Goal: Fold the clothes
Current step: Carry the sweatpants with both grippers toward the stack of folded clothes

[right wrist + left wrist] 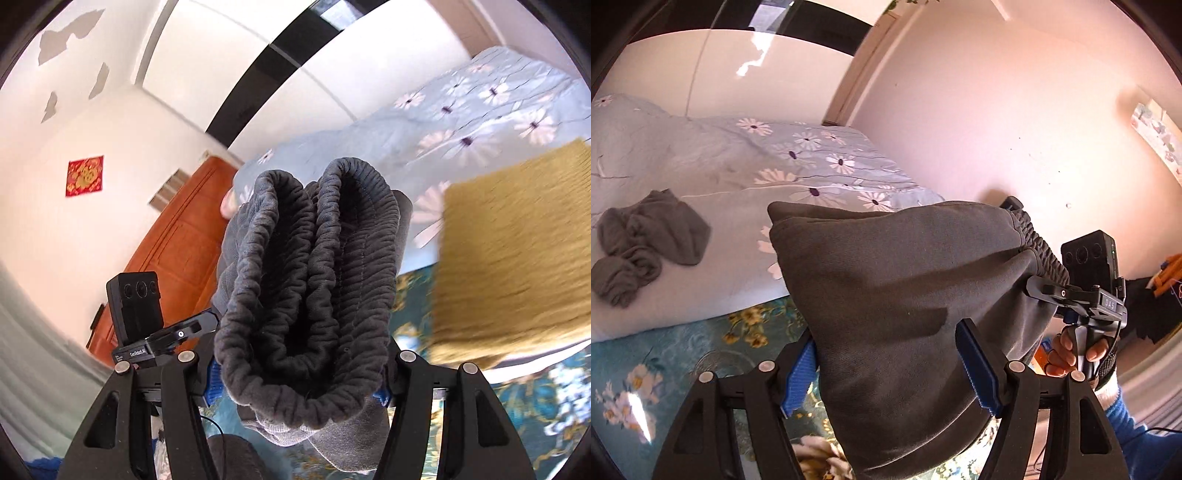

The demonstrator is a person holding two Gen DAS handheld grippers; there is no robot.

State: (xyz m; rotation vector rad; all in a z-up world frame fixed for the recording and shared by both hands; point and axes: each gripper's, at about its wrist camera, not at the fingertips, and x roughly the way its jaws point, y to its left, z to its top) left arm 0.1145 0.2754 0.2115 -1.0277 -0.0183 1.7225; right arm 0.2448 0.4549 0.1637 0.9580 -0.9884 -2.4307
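Grey trousers (894, 295) hiding both tongs' pads (979, 369).

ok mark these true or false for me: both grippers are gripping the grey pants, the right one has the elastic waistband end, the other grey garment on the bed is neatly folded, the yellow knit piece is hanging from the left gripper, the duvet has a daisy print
1. Both grippers grip the grey pants. True: the left gripper and the right gripper each clamp it.
2. The right gripper has the elastic waistband. True.
3. The other grey garment on the bed is neatly folded. False: it lies crumpled.
4. The yellow knit piece hangs from the left gripper. False: it lies apart, beside the pants, held by neither.
5. The duvet has a daisy print. True.
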